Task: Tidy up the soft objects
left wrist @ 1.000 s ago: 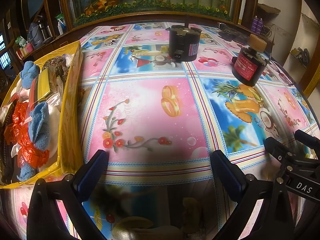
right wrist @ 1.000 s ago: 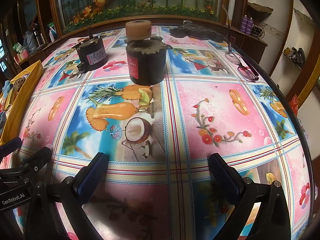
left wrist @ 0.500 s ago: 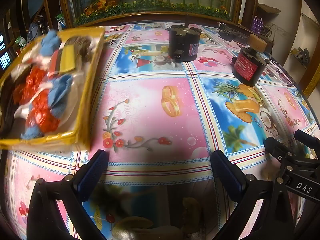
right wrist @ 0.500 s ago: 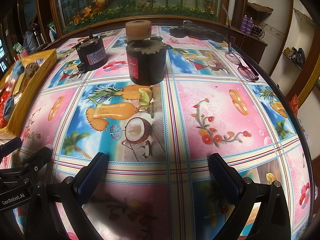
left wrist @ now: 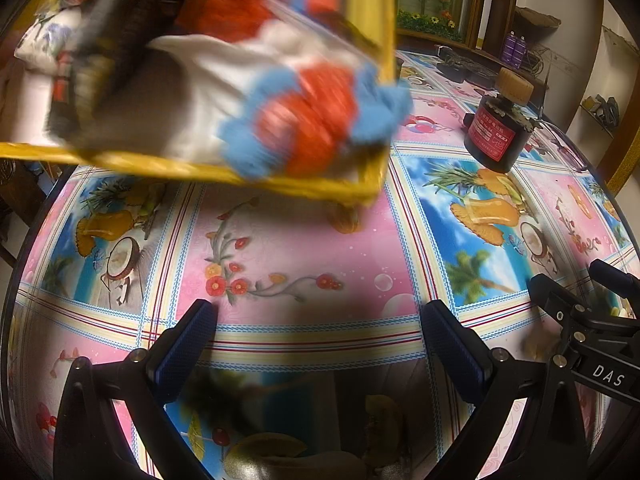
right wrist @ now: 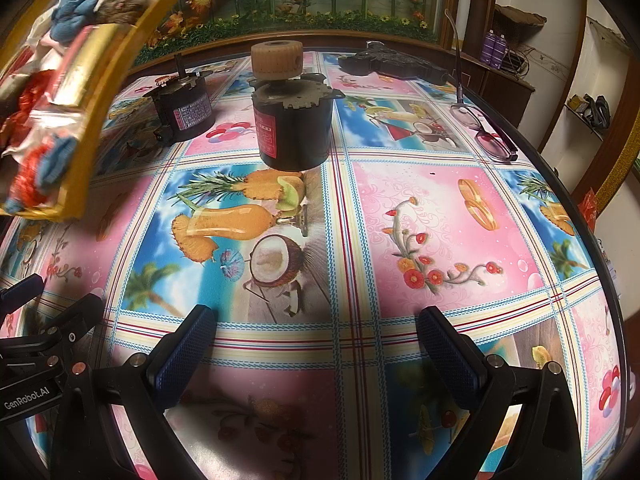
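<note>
A yellow box (left wrist: 200, 168) hangs tilted and blurred above the patterned table, filling the upper left of the left wrist view. Blue fluffy pieces (left wrist: 376, 108), red crinkly wraps (left wrist: 308, 120) and white cloth (left wrist: 224, 76) crowd its low corner. In the right wrist view the box (right wrist: 80, 176) slants at the far left with the blue (right wrist: 76, 4) and red (right wrist: 32, 92) pieces inside. What holds it is out of view. My left gripper (left wrist: 318, 344) and right gripper (right wrist: 316, 340) rest open and empty near the table's front edge, well below and short of the box.
Two black cylindrical motors stand mid-table, one with a tan wheel on top (right wrist: 294, 128), the other (right wrist: 184, 108) behind to its left. Spectacles (right wrist: 484, 128) and a dark tool (right wrist: 392, 64) lie at the back right. The table's round edge curves along the right.
The yellow box has left its spot at the table's left, risen, tipped and swung in over the table, its contents sliding towards the low corner. Neither gripper has moved.
</note>
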Available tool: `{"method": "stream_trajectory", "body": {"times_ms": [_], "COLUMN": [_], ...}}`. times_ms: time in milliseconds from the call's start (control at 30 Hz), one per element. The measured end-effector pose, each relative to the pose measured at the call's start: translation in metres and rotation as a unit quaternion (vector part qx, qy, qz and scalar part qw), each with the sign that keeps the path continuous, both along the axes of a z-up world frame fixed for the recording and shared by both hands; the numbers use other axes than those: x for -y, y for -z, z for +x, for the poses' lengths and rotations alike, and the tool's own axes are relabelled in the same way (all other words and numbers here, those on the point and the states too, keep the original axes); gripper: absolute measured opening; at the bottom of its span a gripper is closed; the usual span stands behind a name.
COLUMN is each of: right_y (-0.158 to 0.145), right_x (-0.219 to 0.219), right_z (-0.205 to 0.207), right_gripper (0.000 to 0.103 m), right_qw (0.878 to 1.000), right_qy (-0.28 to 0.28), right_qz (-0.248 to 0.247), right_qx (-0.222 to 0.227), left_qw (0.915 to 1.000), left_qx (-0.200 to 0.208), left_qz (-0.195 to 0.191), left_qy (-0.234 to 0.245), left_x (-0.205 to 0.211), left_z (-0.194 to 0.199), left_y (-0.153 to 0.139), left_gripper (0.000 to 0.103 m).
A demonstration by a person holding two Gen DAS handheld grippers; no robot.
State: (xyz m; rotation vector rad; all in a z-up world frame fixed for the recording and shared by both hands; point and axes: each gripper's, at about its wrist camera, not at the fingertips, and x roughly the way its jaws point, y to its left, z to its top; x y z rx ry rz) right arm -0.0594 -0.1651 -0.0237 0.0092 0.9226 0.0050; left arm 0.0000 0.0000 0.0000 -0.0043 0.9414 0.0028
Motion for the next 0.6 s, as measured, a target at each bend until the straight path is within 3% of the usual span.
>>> {"method": "stream_trajectory", "body": {"times_ms": [600], "right_y": [0.0003], "right_x": [0.0002], "right_z": [0.0003], "right_gripper": [0.102], "right_qw": [1.0], "right_qy": [0.0], "right_qz": [0.0], "right_qx": [0.0], "left_qw": [1.0], "left_qx": [0.0], "left_qz": [0.0], "left_qy": [0.0], "left_x": [0.0005], "left_z": [-0.001], "left_y": [0.0013], "left_gripper": [0.103]}}
